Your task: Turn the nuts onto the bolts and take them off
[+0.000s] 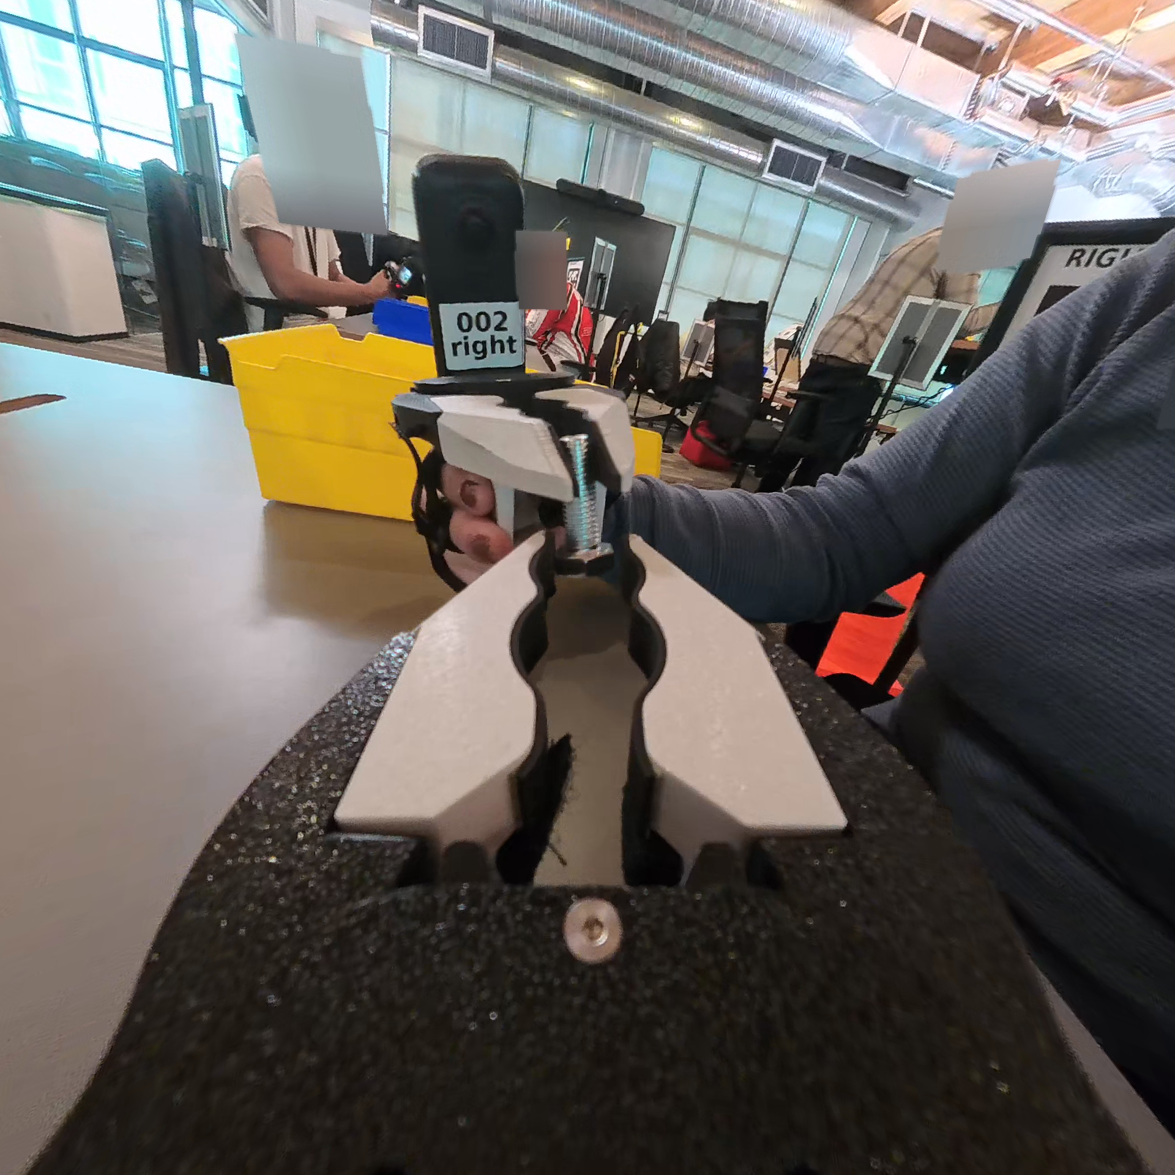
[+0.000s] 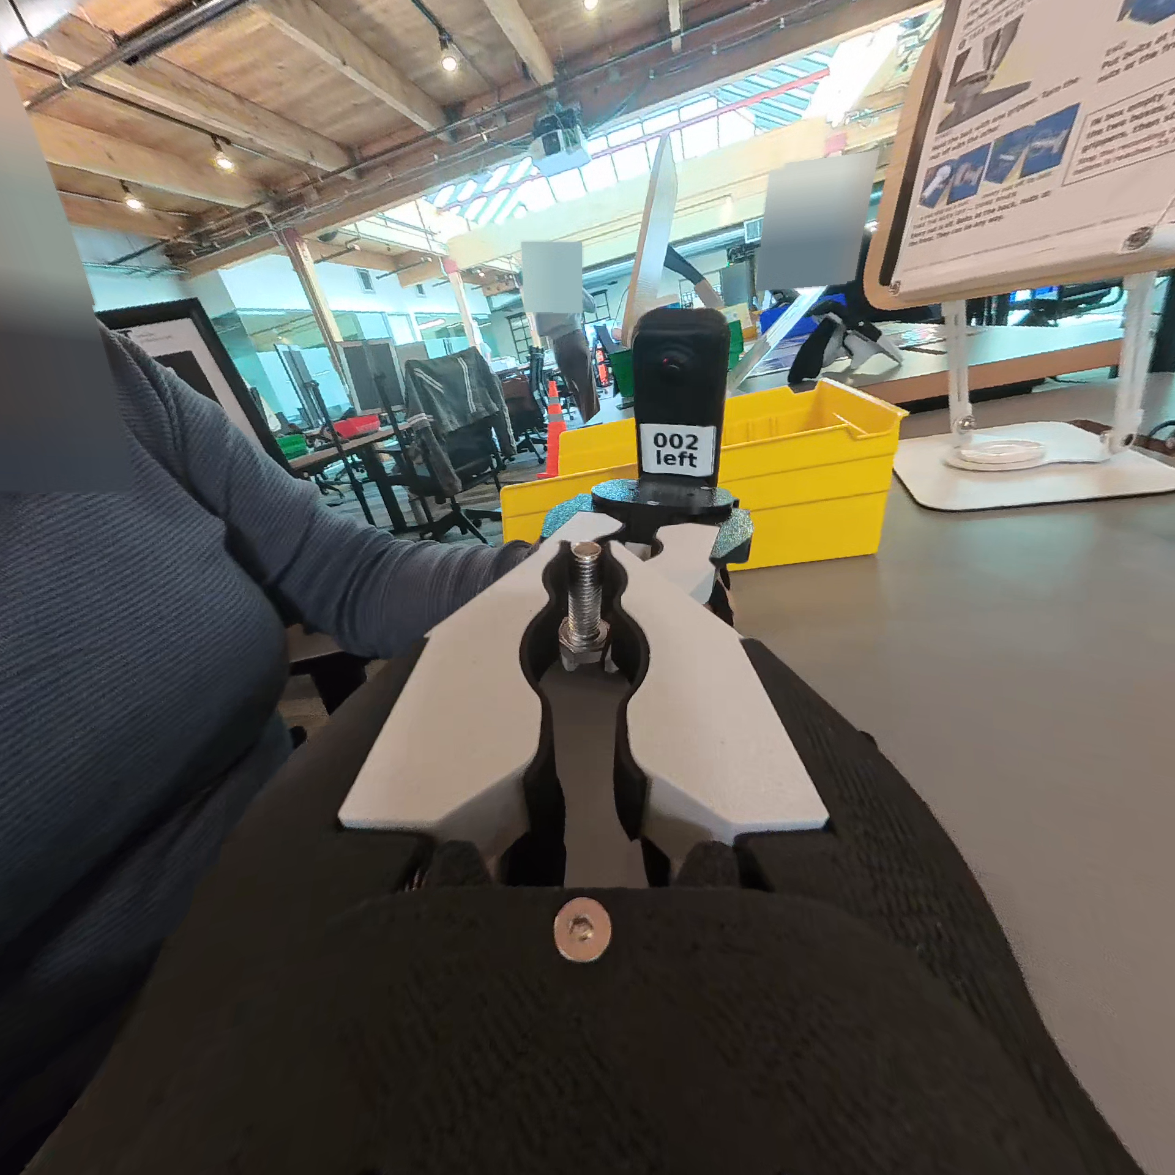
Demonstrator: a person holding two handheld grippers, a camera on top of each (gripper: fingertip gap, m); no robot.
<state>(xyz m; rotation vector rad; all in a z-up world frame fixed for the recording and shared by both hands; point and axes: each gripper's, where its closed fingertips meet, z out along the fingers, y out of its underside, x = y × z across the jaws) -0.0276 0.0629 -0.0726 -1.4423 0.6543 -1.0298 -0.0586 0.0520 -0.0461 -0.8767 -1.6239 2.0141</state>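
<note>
A silver bolt (image 1: 584,493) stands upright between the two grippers, which face each other above the table. My right gripper (image 1: 575,474) is shut on its threaded shaft; in the right wrist view the bolt (image 2: 585,588) sits in the notch near my right gripper's (image 2: 585,550) tips. A hex nut (image 2: 582,638) sits low on the bolt, close above the head. My left gripper (image 1: 585,556) is closed around the hex end (image 1: 582,561) at the bolt's bottom. Its white fingers (image 2: 690,559) show behind the bolt in the right wrist view.
A yellow bin (image 1: 318,432) stands on the grey table (image 1: 127,604) just behind the grippers, and shows in the right wrist view (image 2: 820,470). A white stand with an instruction sheet (image 2: 1030,127) stands at the right. The person's blue sleeve (image 1: 826,521) reaches across. The grippers are tip to tip, or close to it.
</note>
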